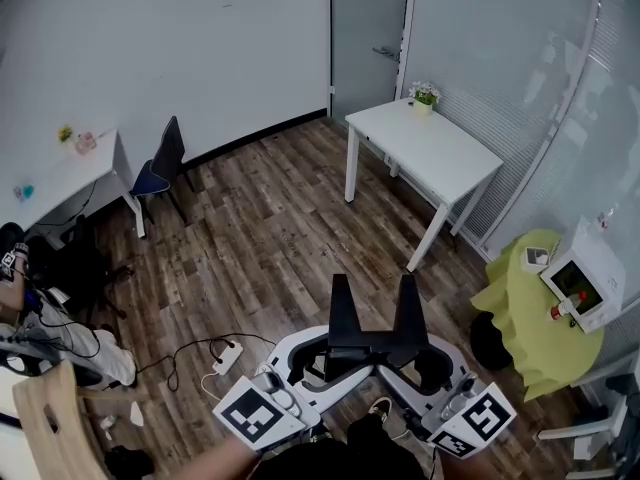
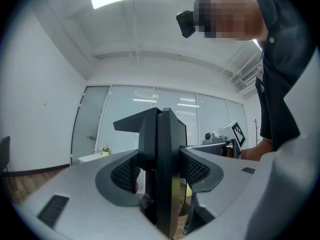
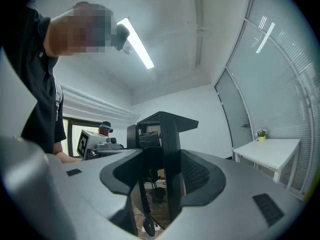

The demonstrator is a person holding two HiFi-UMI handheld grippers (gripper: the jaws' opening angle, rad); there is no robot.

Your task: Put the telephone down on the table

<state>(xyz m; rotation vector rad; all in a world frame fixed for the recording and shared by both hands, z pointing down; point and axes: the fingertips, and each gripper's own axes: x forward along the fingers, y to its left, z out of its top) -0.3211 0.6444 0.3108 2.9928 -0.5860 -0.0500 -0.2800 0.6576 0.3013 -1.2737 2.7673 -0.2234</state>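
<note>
Both grippers, the left gripper [image 1: 330,360] and the right gripper [image 1: 415,360], are clamped on the black telephone [image 1: 372,328], which is held above the wooden floor [image 1: 270,228], near the person. Their cubes [image 1: 258,415] carry only square black-and-white marker patterns. Only the head view shows the white table [image 1: 430,148], far right. Only the right gripper view shows a second person [image 3: 105,129].
</note>
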